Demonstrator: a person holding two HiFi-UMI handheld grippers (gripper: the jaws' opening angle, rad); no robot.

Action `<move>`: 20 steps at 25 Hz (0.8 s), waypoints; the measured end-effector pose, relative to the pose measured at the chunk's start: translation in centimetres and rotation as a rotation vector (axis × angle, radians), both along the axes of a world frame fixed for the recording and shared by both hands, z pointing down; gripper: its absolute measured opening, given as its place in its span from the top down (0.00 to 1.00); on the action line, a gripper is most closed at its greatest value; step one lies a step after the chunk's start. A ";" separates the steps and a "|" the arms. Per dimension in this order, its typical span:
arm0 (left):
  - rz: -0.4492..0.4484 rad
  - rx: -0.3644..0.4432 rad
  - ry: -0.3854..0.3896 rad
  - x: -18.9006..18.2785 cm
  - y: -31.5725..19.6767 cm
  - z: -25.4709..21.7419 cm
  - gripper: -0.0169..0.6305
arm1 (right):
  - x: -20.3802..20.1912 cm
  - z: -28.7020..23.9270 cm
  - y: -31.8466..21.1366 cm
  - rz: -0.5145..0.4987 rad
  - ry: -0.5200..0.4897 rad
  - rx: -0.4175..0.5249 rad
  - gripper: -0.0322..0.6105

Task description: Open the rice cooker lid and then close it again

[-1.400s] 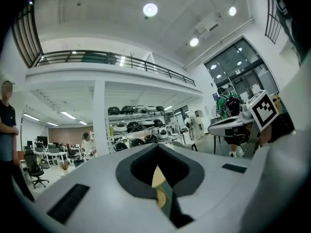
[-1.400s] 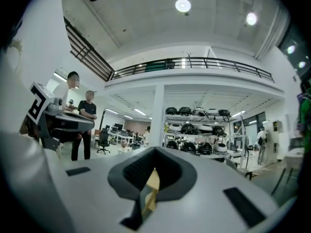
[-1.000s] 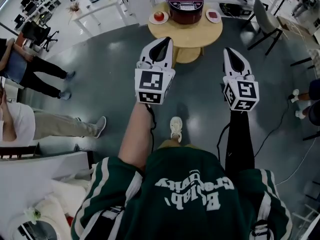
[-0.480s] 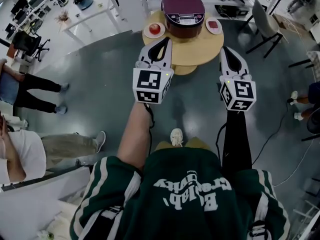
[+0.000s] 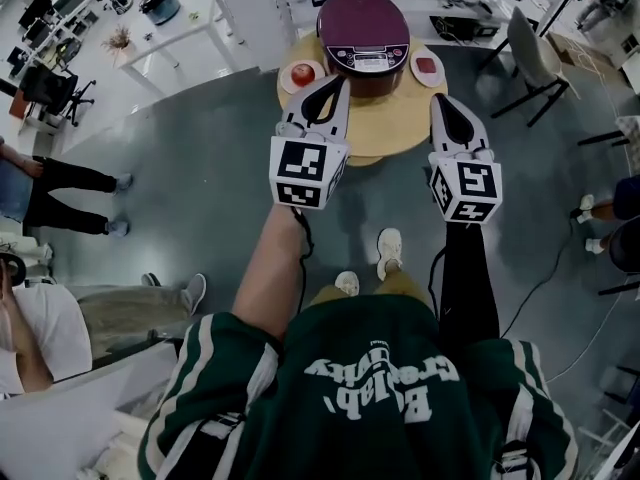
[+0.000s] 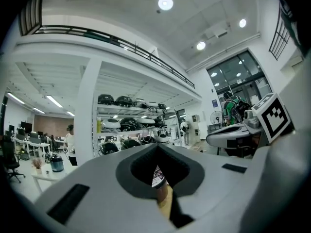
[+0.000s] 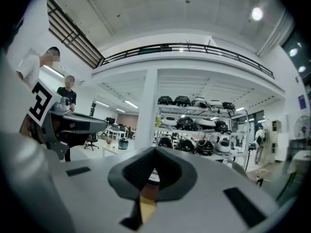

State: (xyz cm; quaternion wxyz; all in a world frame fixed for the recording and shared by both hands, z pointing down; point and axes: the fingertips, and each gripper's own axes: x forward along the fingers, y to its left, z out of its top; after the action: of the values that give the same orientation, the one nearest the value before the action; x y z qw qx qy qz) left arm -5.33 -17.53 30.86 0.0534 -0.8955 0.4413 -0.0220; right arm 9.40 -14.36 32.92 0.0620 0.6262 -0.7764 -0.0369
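A maroon rice cooker (image 5: 363, 23) with its lid down stands at the back of a round wooden table (image 5: 385, 120) in the head view. My left gripper (image 5: 335, 82) is held out in the air, shut and empty, its tip just short of the cooker's front left. Over the table's near right part hangs my right gripper (image 5: 441, 103), also shut with nothing in it. In the left gripper view the gripper (image 6: 157, 147) shows its jaws meeting at the tip. The right gripper (image 7: 155, 150) looks the same in its own view. Neither gripper touches the cooker.
A plate with a red apple (image 5: 303, 73) lies left of the cooker and a plate with something dark red (image 5: 427, 66) lies right of it. A chair (image 5: 530, 40) stands at the right, a white table (image 5: 180, 18) at the back left. People sit at the left (image 5: 60, 178).
The person has stepped forward, so the table and cooker are nearer. Both shut grippers have come from over the floor to over the table's near part.
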 end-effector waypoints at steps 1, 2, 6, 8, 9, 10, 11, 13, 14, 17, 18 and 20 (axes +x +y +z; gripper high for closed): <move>-0.008 -0.001 -0.004 0.3 -0.9 0.3 0.97 | 0.1 0.2 -1.0 -0.013 0.001 -0.002 0.94; -0.018 0.000 -0.017 0.6 -1.8 0.6 0.97 | 0.2 0.5 -2.1 -0.031 0.000 -0.005 0.94; -0.053 -0.009 -0.058 2.4 -5.4 1.9 0.97 | 0.7 1.4 -6.5 -0.112 0.000 -0.025 0.94; -0.079 -0.026 -0.046 3.1 -7.2 2.4 0.97 | 1.2 1.9 -8.8 -0.145 0.002 -0.036 0.94; -0.092 -0.036 -0.040 3.5 -8.1 2.7 0.97 | 1.4 2.2 -9.9 -0.161 0.001 -0.042 0.94; -0.103 -0.045 -0.035 3.8 -9.0 3.0 0.97 | 1.6 2.6 -11.0 -0.177 0.001 -0.049 0.94; -0.114 -0.054 -0.029 4.1 -9.9 3.3 0.97 | 1.7 2.9 -12.1 -0.192 0.002 -0.056 0.94; -0.136 -0.076 -0.019 4.8 -11.6 4.0 0.97 | 1.8 3.7 -14.2 -0.227 0.001 -0.071 0.94; -0.148 -0.086 -0.019 5.2 -12.5 4.3 0.97 | 1.9 4.1 -15.3 -0.245 -0.001 -0.077 0.94; -0.178 -0.102 -0.034 6.5 -14.8 5.6 0.97 | 2.8 5.3 -18.1 -0.275 -0.009 -0.093 0.94; -0.187 -0.105 -0.037 6.9 -15.5 6.0 0.97 | 3.2 5.7 -18.9 -0.276 -0.010 -0.098 0.94; -0.205 -0.120 -0.031 7.7 -16.8 6.9 0.97 | 4.0 6.6 -20.4 -0.283 -0.014 -0.111 0.94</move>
State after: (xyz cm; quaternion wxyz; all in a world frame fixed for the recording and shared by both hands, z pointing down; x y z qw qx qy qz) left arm 2.38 -34.30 37.71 0.0042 -0.8468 0.5276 -0.0677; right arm 13.45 -34.79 39.53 0.0855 0.5063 -0.8581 0.0021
